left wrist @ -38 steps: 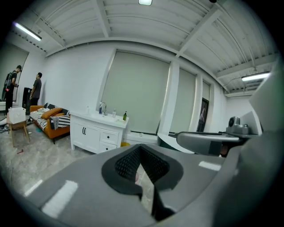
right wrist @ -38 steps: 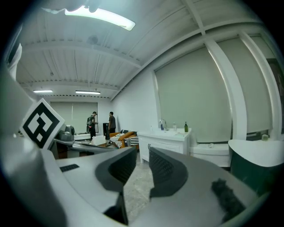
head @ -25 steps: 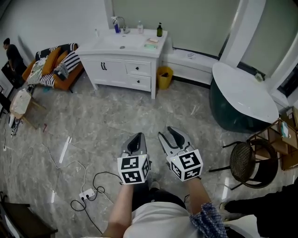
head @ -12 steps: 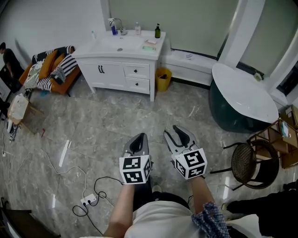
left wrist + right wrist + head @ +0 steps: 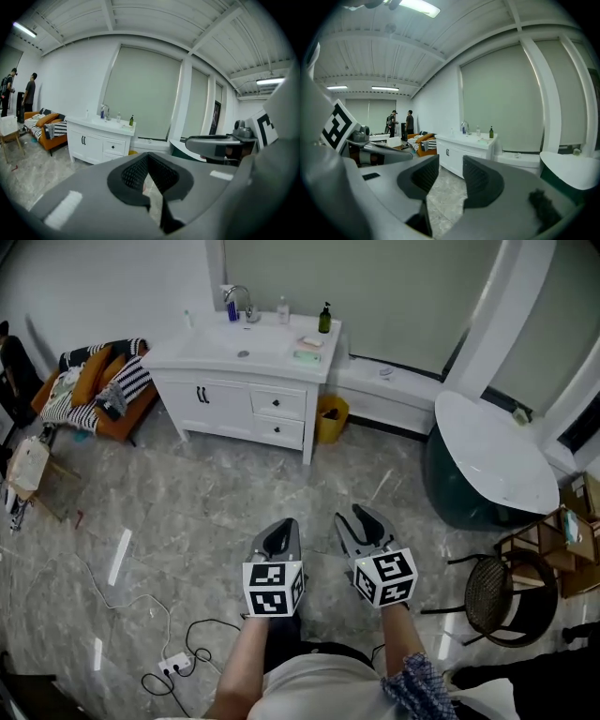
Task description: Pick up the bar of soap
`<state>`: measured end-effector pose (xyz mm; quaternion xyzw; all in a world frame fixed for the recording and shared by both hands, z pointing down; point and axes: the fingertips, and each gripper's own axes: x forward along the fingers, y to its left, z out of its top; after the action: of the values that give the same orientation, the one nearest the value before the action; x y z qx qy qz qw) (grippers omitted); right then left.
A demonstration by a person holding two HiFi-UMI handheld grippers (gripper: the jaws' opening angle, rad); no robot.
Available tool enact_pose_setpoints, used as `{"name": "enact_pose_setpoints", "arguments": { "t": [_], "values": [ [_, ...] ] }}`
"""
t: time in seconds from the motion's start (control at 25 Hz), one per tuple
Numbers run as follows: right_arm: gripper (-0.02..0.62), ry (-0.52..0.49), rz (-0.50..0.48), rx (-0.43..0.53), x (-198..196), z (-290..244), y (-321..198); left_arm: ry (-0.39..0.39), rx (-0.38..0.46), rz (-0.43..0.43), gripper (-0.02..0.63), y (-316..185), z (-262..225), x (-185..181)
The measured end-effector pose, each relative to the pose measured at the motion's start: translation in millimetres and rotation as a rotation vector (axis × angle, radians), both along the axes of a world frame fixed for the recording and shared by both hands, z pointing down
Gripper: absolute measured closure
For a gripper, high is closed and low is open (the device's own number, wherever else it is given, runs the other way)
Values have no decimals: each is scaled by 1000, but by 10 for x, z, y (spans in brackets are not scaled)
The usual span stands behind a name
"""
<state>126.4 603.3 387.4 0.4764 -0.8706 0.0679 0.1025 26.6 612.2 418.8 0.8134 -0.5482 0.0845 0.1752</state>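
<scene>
Twin handheld tongs jut out at waist height over a grey marble floor (image 5: 216, 493). The left gripper (image 5: 279, 529) has its jaws closed tip to tip with nothing between them, and the right gripper (image 5: 354, 517) has its jaws parted and empty. They sit side by side, pointing across the room towards a white vanity (image 5: 234, 395) against the far wall.

To the right stands a dark green stand with a white top (image 5: 487, 460). An orange sofa (image 5: 112, 420) heaped with striped bedding sits to the left of the vanity. A black wicker chair (image 5: 489, 594) stands near the person's right side, and a yellow bin (image 5: 330, 418) is tucked against the vanity's right end.

On the countertop, a tap (image 5: 246, 306) stands at the back and a dark bottle (image 5: 324, 319) at the right rear corner. The bar of soap (image 5: 307, 342), a small pale shape from here, lies just in front of that bottle, well away from both grippers.
</scene>
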Motion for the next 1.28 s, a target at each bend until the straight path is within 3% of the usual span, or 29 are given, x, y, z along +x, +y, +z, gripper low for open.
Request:
{"name": "enact_pose_setpoints", "arguments": {
  "t": [0.24,0.52,0.84,1.28],
  "values": [
    [446,5,44,-8,-113,-42,-428,22,-27,35,598,-449,-9,-98],
    [446,-73,123,-20,-226,-154,-855,27,1,79,598,-859,-129,-284],
    [446,-48,189,-25,-326,-110,-1195,18,3,55,598,-1278,-154,-537],
    [446,54,212,-58,-412,-49,-1318,29,-26,38,598,-1459,-104,-701]
  ]
}}
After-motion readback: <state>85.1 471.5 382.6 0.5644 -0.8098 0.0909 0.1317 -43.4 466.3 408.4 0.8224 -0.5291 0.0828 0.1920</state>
